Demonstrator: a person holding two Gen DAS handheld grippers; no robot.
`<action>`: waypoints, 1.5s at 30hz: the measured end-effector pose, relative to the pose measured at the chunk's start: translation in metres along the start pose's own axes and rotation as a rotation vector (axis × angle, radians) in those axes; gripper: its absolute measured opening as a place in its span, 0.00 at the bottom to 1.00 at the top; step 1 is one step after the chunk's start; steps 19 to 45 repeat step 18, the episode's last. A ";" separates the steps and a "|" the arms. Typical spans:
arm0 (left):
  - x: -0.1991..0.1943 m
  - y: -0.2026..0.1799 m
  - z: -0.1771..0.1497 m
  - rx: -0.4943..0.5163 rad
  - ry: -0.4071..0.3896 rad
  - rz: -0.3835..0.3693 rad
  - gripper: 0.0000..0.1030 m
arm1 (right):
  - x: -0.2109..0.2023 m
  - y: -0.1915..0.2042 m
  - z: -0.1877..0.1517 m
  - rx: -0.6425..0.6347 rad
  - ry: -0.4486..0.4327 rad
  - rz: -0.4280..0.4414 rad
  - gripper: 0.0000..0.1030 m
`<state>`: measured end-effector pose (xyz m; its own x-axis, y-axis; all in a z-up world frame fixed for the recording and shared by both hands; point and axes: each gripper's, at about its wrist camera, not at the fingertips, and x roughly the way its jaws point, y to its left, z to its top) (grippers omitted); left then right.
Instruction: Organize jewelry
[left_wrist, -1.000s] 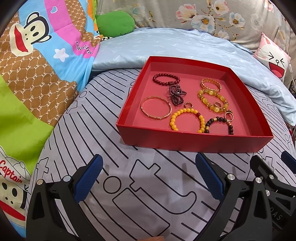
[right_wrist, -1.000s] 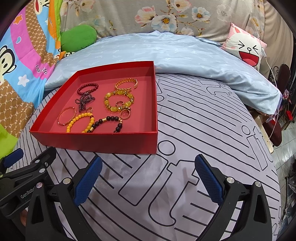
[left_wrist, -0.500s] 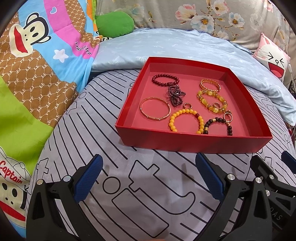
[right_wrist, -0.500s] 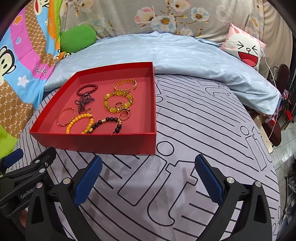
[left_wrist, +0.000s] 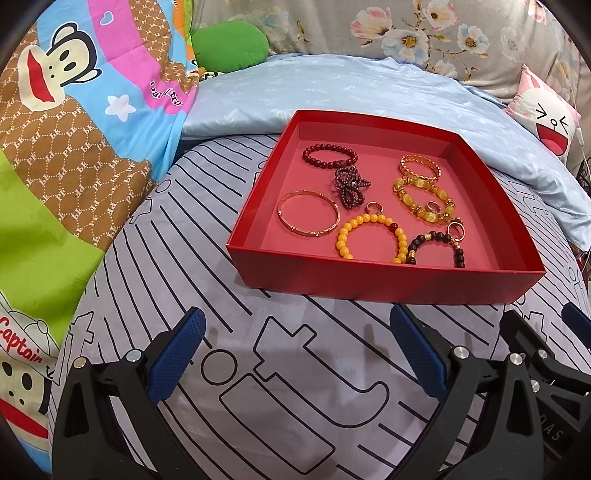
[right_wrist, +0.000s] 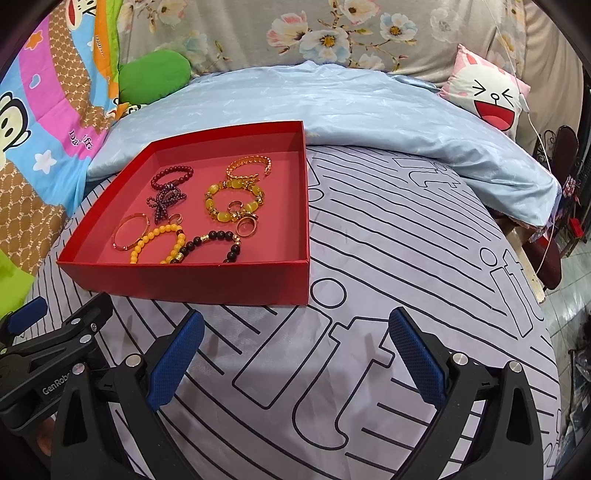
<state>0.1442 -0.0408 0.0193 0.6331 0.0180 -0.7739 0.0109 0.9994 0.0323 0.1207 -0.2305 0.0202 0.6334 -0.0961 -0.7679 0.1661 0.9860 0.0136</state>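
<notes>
A shallow red tray (left_wrist: 388, 282) (right_wrist: 207, 282) rests on a grey line-patterned bedsheet. Inside it lie a dark red bead bracelet (left_wrist: 328, 157), a plain gold bangle (left_wrist: 308, 218), a yellow bead bracelet (left_wrist: 371, 240) (right_wrist: 159, 240), a black bead bracelet (left_wrist: 437, 248) (right_wrist: 214, 245), a gold chain bracelet (right_wrist: 249, 166), a chunky yellow stone bracelet (right_wrist: 234, 205), a dark knotted string of beads (left_wrist: 349, 184) and small rings. My left gripper (left_wrist: 295, 354) hovers open in front of the tray's near wall. My right gripper (right_wrist: 295, 354) is open too, right of the tray's near corner.
A light blue quilt (right_wrist: 351, 107) is bunched behind the tray. A cartoon monkey blanket (left_wrist: 66, 122) lies left, with a green cushion (left_wrist: 231, 46) and a white bunny pillow (right_wrist: 487, 92) at the back. The bed drops off on the right (right_wrist: 546, 280).
Both views have drifted slightly: the tray sits a little lower and further left in each frame. The jewelry lies as before, and both grippers stay open.
</notes>
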 end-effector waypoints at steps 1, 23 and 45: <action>0.000 0.000 0.000 0.000 0.000 -0.001 0.93 | 0.000 0.001 0.000 0.000 0.000 0.001 0.94; -0.002 0.002 0.000 -0.010 -0.009 -0.009 0.92 | 0.000 0.000 -0.001 0.002 -0.004 0.000 0.94; -0.002 0.002 0.000 -0.010 -0.009 -0.009 0.92 | 0.000 0.000 -0.001 0.002 -0.004 0.000 0.94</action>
